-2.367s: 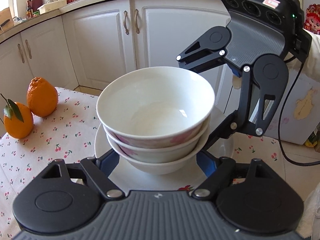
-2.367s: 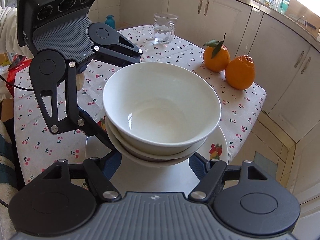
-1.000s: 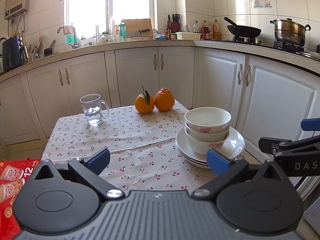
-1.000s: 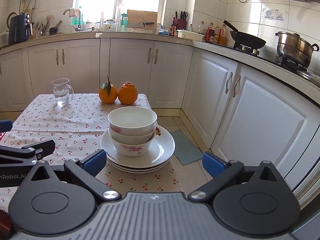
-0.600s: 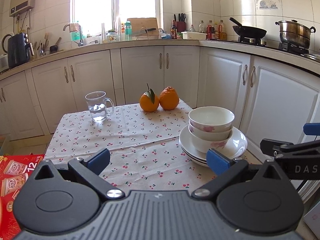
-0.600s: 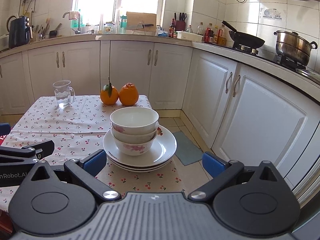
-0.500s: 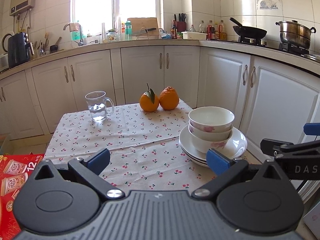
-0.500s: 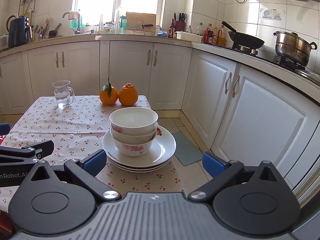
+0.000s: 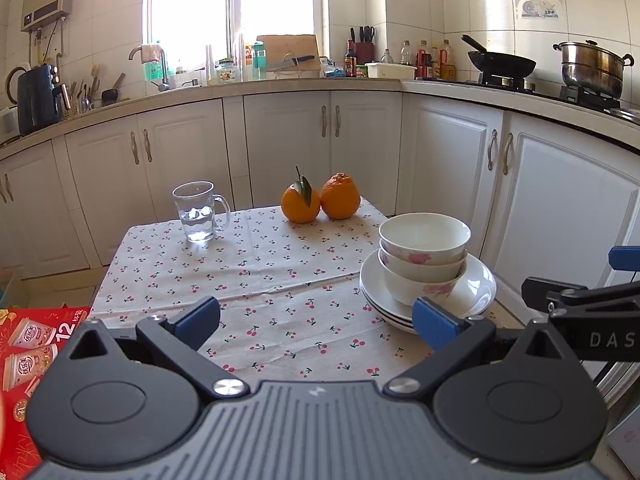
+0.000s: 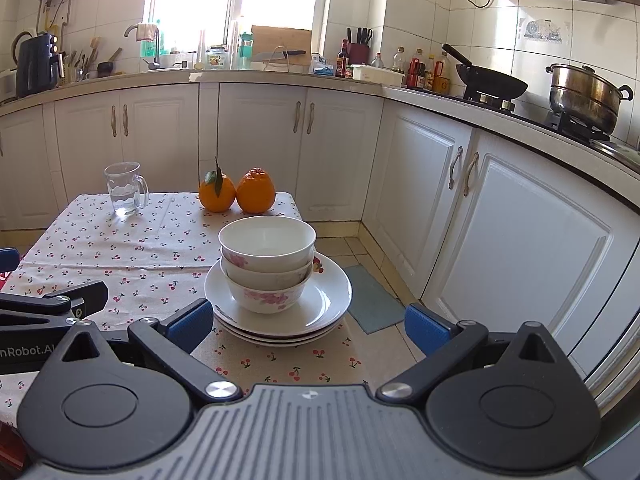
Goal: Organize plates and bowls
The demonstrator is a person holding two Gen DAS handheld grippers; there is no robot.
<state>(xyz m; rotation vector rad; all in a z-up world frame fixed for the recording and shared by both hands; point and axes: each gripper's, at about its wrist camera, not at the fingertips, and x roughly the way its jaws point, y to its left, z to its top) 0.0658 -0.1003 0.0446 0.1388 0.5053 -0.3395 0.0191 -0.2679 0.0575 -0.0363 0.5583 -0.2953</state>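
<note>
Three white bowls with pink flowers (image 9: 423, 258) (image 10: 267, 264) are nested in a stack on a pile of white plates (image 9: 476, 294) (image 10: 328, 300) near the right edge of the table. My left gripper (image 9: 316, 322) is open and empty, held back from the table's near side, left of the stack. My right gripper (image 10: 308, 326) is open and empty too, pulled back in front of the stack. Each gripper's side shows at the edge of the other's view.
Two oranges (image 9: 318, 198) (image 10: 237, 191) and a glass mug of water (image 9: 198, 212) (image 10: 125, 189) stand at the table's far side on the cherry-print cloth (image 9: 272, 280). White cabinets (image 10: 520, 232) close the right. A red box (image 9: 28, 340) lies left of the table.
Both grippers have let go and drawn back from around the bowl stack since 2.4 s ago. Over the last second they have barely moved; the stack stays put.
</note>
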